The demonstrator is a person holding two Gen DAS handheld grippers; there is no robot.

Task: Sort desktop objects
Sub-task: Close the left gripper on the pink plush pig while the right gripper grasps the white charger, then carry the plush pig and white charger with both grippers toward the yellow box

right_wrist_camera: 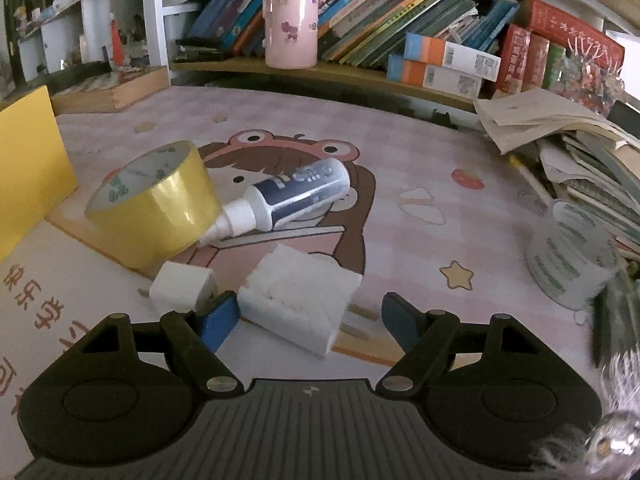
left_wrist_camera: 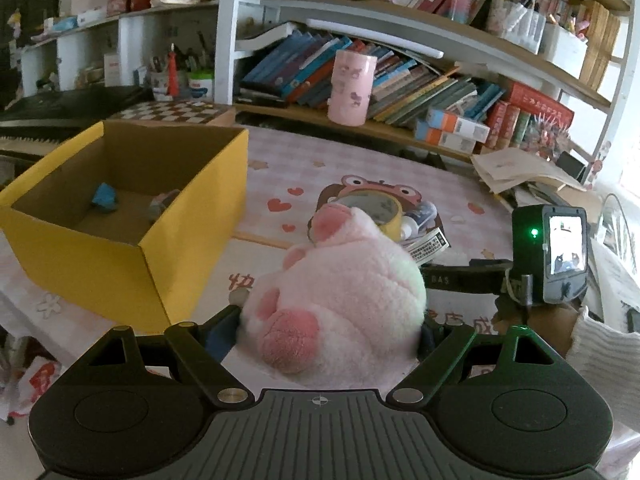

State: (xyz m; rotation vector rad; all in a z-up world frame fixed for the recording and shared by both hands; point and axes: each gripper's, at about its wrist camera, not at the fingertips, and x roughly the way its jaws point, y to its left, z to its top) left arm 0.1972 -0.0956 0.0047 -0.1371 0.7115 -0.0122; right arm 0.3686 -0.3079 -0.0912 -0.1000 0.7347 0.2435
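Observation:
My left gripper (left_wrist_camera: 330,328) is shut on a pink plush toy (left_wrist_camera: 336,304) and holds it just right of an open yellow cardboard box (left_wrist_camera: 120,256). The box holds a blue object (left_wrist_camera: 105,197) and a grey object (left_wrist_camera: 160,204). My right gripper (right_wrist_camera: 312,316) is open, its blue fingers on either side of a white power adapter (right_wrist_camera: 298,300) that lies on the pink desk mat (right_wrist_camera: 400,152). A smaller white plug (right_wrist_camera: 182,286) lies to its left. A yellow tape roll (right_wrist_camera: 156,200) and a small squeeze bottle (right_wrist_camera: 284,200) lie beyond. The right gripper also shows in the left wrist view (left_wrist_camera: 552,256).
A bookshelf with a pink cup (right_wrist_camera: 291,20) and orange-white boxes (right_wrist_camera: 444,64) runs behind the desk. A stack of papers and books (right_wrist_camera: 560,136) and a clear tape roll (right_wrist_camera: 572,256) lie at the right. A chessboard (left_wrist_camera: 176,112) sits behind the box.

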